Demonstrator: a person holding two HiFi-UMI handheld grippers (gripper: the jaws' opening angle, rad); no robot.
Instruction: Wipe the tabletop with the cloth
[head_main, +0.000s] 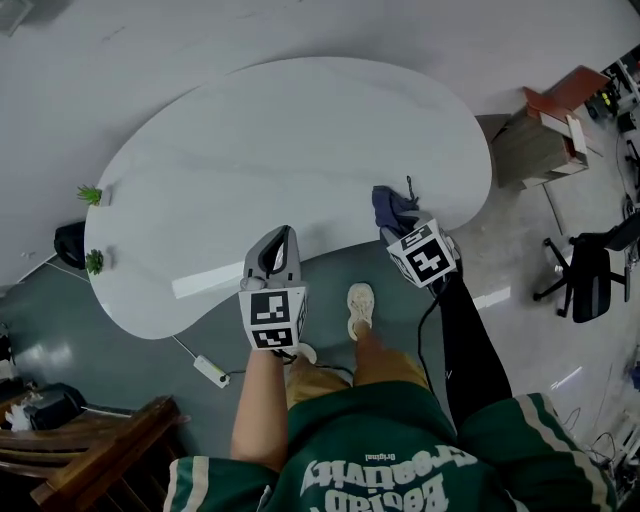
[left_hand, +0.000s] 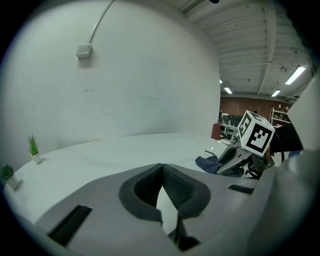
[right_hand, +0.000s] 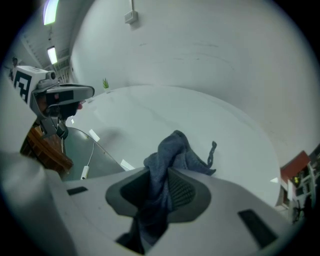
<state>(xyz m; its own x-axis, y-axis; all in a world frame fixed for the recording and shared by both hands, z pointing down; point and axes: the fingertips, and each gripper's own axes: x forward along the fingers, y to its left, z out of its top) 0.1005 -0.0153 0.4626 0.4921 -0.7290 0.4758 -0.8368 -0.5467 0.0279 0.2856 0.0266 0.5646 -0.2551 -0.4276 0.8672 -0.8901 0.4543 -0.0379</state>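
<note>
A dark blue cloth (head_main: 393, 207) lies bunched at the near edge of the white kidney-shaped tabletop (head_main: 290, 140). My right gripper (head_main: 395, 232) is shut on the cloth (right_hand: 170, 160), whose folds run up between the jaws, with a loose end trailing onto the table. My left gripper (head_main: 283, 247) hovers over the near edge to the left, shut with nothing between its tips. The left gripper view shows the cloth (left_hand: 209, 163) and the right gripper (left_hand: 227, 161) off to the right.
Two small potted plants (head_main: 89, 194) (head_main: 94, 262) stand at the table's left end. A power strip (head_main: 211, 371) lies on the floor below the near edge. An office chair (head_main: 589, 272) and cardboard boxes (head_main: 545, 130) stand to the right, a wooden chair (head_main: 100, 450) at lower left.
</note>
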